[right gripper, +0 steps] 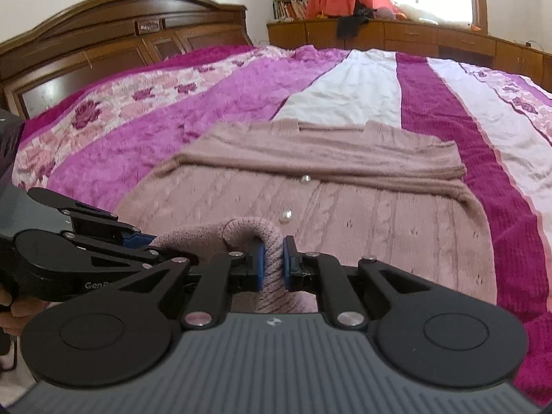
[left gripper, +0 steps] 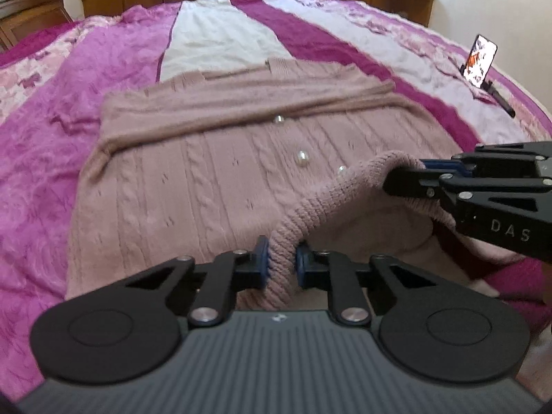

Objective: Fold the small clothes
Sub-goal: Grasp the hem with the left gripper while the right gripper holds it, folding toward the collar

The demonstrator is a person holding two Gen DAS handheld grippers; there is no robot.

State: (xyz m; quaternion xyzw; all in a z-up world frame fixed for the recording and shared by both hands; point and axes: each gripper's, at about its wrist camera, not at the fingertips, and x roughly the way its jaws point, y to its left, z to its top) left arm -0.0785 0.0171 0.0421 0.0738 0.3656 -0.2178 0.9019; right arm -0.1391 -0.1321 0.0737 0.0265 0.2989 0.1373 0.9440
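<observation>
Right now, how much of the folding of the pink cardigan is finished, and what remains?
Done: both sleeves already lie folded across the chest of the cardigan, which rests flat on the bedspread. In hand: the left gripper and the right gripper each pinch the ribbed hem, lifted off the bed. Left: probably carrying the hem up toward the collar, then smoothing.

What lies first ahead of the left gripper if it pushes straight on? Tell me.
The left gripper, shut on the ribbed hem of the dusty-pink cable-knit cardigan, points along that garment's flat front; it would probably brush that knit surface first, though depth is unclear.
</observation>
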